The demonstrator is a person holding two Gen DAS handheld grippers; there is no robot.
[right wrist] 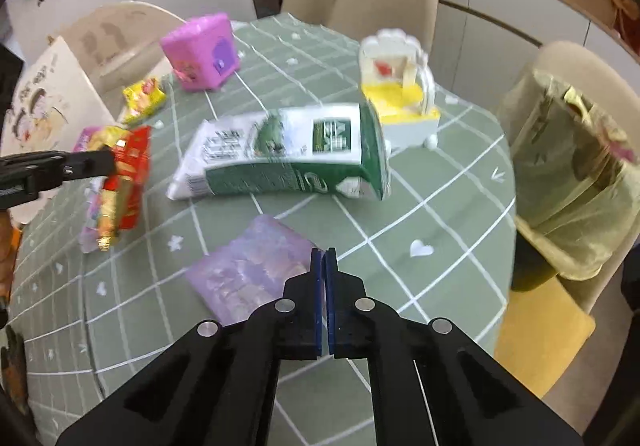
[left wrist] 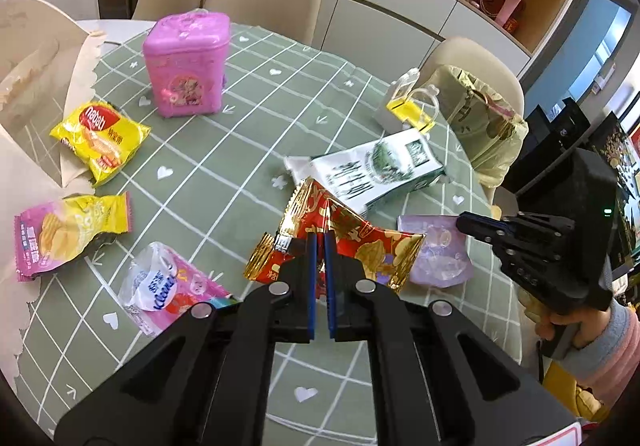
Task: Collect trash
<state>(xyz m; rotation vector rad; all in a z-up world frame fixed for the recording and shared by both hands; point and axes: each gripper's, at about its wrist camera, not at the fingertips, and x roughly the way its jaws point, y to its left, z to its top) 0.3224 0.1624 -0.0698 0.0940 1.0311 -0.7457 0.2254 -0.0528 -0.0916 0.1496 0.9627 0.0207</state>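
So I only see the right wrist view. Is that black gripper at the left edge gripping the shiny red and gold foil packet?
Observer: Yes. In the left wrist view the left gripper has its blue pads shut on the red and gold foil packet.
Operator: Any trash beyond it that I miss?
Observer: A clear and pink Kleenex tissue pack lies flat beside it.
Operator: Who holds my gripper?
Observer: A hand in a pink and grey sleeve grips the handle of the right gripper.

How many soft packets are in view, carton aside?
5: yellow packet, pink-yellow packet and tissue pack at left; red packet in left claw; purple packet by right claw.
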